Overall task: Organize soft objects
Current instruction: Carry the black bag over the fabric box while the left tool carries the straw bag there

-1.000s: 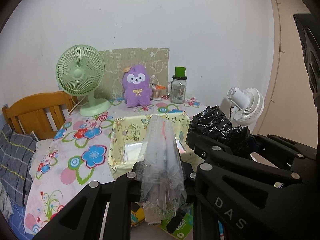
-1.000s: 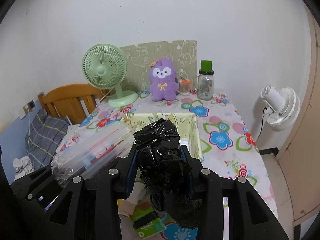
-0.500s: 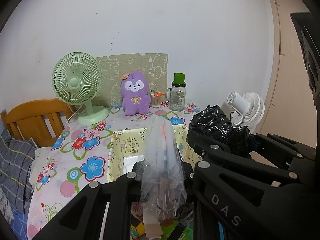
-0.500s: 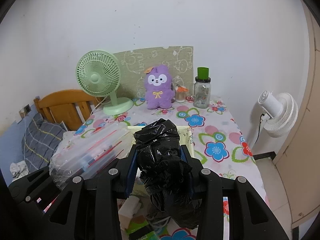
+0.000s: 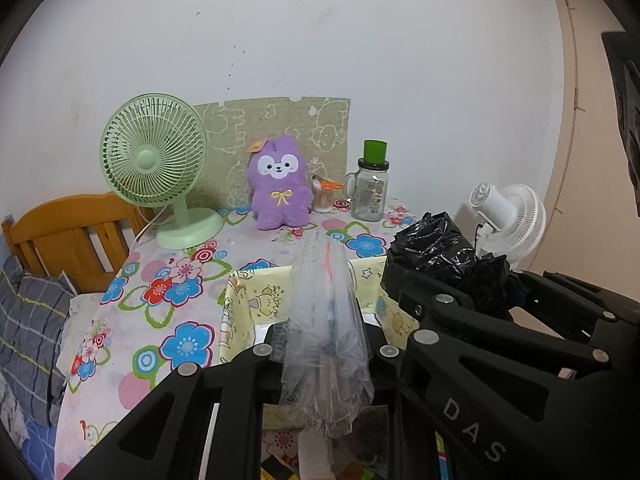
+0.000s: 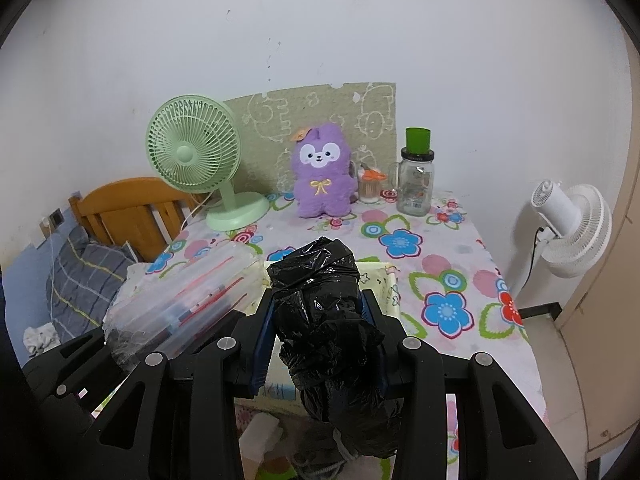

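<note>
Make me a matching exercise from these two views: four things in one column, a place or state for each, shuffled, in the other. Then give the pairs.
Things:
1. black plastic bag
2. clear plastic bag
3. purple plush toy
4. white fan

Places or states:
A. upright at the table's back, against the wall
B. clamped in the left gripper
C. off the table, on a stand
D. clamped in the right gripper

Pairs: 1-D, 2-B, 3-A, 4-C

Left gripper (image 5: 324, 350) at lower centre, jaws clamped on a clear plastic bag (image 5: 326, 332); black bag (image 5: 440, 248) at right, yellow bin (image 5: 248, 300) behind.
</note>
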The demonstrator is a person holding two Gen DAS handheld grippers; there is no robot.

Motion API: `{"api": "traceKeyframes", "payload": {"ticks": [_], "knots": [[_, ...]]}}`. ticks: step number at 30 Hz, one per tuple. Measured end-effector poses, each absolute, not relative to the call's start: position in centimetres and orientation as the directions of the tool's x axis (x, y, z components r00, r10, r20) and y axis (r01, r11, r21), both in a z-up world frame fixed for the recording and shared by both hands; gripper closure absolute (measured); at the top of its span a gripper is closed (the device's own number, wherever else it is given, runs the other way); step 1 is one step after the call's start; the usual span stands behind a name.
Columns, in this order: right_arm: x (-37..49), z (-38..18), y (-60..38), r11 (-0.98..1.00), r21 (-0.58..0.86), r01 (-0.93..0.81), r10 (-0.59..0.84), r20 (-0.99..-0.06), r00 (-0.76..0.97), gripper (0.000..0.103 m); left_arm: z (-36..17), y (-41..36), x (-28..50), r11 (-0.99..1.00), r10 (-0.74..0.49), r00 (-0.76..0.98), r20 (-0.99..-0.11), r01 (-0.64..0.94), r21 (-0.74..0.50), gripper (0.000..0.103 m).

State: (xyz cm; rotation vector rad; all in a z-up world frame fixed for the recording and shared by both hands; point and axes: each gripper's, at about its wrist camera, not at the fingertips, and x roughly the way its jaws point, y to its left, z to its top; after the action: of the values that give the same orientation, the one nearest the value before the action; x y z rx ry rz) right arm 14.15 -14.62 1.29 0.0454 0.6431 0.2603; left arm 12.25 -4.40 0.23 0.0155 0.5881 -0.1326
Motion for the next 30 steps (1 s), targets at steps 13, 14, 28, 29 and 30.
{"api": "traceKeyframes", "payload": {"ticks": [13, 14, 28, 29, 30], "knots": [[17.7, 0.0, -14.2, 0.950, 0.185, -0.252, 0.312, -0.606, 0.732, 0.059, -1.0, -3.6, 15.6, 0.995, -0.097, 0.801, -0.591, 0.101, -0.026, 0.085], [17.9, -0.1, -14.2, 0.948, 0.192, -0.252, 0.317, -0.608, 0.728, 0.059, -1.2, -3.7, 15.8, 0.995, -0.095, 0.797, -0.596, 0.100, -0.025, 0.085], [21.6, -2.4, -13.6, 0.939, 0.218, -0.267, 0.343, -0.647, 0.681, 0.059, -3.7, -3.4, 19.1, 0.996, -0.086, 0.753, -0.653, 0.082, -0.037, 0.084], [21.9, -2.7, -13.6, 0.939, 0.223, -0.264, 0.345, -0.649, 0.678, 0.059, -3.9, -3.3, 19.3, 0.996, -0.084, 0.749, -0.657, 0.080, -0.037, 0.082], [22.1, -2.8, -13.6, 0.938, 0.227, -0.263, 0.347, -0.653, 0.673, 0.059, -4.0, -3.3, 19.5, 0.996, -0.084, 0.745, -0.662, 0.079, -0.037, 0.080]]}}
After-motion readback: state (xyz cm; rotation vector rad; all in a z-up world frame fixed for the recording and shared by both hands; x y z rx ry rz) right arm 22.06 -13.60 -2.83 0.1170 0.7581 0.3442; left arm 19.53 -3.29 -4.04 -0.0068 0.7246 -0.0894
